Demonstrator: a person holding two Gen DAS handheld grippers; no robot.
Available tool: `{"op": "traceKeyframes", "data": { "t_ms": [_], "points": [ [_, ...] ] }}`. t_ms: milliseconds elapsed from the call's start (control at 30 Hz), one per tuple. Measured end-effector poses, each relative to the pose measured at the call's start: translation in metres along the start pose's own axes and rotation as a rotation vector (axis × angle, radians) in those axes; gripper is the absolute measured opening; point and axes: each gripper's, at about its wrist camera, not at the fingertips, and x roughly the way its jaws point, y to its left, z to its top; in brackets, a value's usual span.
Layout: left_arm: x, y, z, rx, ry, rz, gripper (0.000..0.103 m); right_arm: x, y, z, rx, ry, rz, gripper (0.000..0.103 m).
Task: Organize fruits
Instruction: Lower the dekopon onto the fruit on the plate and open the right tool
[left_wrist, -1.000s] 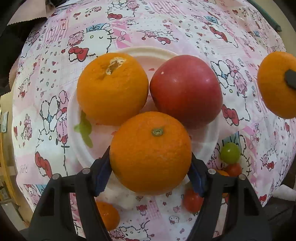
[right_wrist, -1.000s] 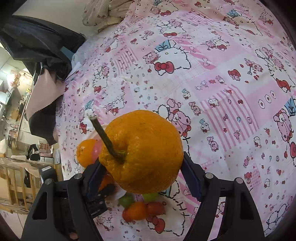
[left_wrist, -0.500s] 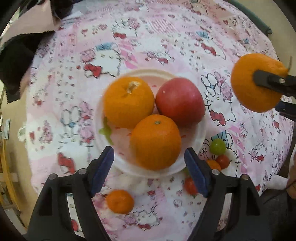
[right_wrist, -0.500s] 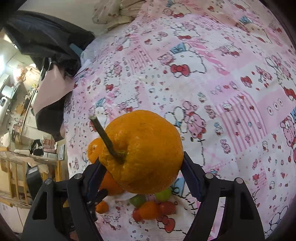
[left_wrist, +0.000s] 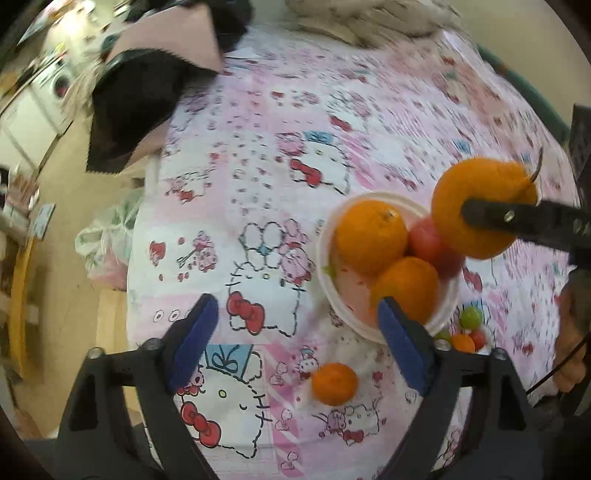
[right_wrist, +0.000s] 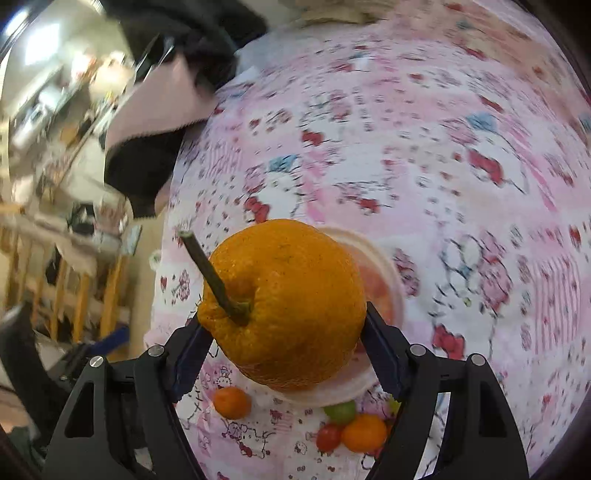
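A white plate (left_wrist: 325, 273) on the pink patterned cloth holds two oranges (left_wrist: 371, 234) and a red apple (left_wrist: 432, 245). My left gripper (left_wrist: 295, 339) is open and empty, pulled back to the plate's lower left. My right gripper (right_wrist: 288, 350) is shut on a large stemmed orange (right_wrist: 288, 302) and holds it above the plate (right_wrist: 391, 280). That orange also shows in the left wrist view (left_wrist: 476, 206), over the plate's right side.
A small loose orange (left_wrist: 334, 384) lies in front of the plate. A cluster of small green, orange and red fruits (left_wrist: 465, 332) lies at the plate's lower right. A black and pink cloth (left_wrist: 136, 103) hangs at the table's far left edge.
My left gripper let go of the orange on the plate, opened, and drew back to the left. My right gripper carried the stemmed orange over the plate.
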Motion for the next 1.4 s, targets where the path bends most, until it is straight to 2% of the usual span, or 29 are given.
{"op": "traceKeyframes", "data": {
  "t_ms": [167,300,667,800,1067,1200,1400],
  "points": [
    [0.007,0.011,0.000,-0.029,0.021,-0.010,0.087,0.038,0.021,0.000,-0.099,0.095,-0.122,0.079],
    [0.006,0.010,0.002,-0.031,0.019,-0.021,0.087,0.044,0.031,0.000,-0.158,0.090,-0.174,0.080],
    [0.013,0.002,0.005,-0.037,0.025,-0.024,0.087,0.042,0.021,0.006,-0.098,0.073,-0.107,0.086],
    [0.016,0.002,0.003,-0.036,0.032,-0.018,0.087,0.032,0.023,0.008,-0.100,0.044,-0.086,0.093],
    [0.017,0.002,0.003,-0.029,0.025,-0.009,0.087,0.027,0.019,0.007,-0.087,0.025,-0.084,0.093],
    [0.016,0.005,0.004,-0.036,0.016,-0.005,0.087,0.013,0.017,0.004,-0.091,0.004,-0.070,0.093],
    [0.006,0.008,0.003,-0.047,-0.020,-0.011,0.087,-0.028,0.004,-0.014,-0.037,-0.048,-0.043,0.093]
  ]
}}
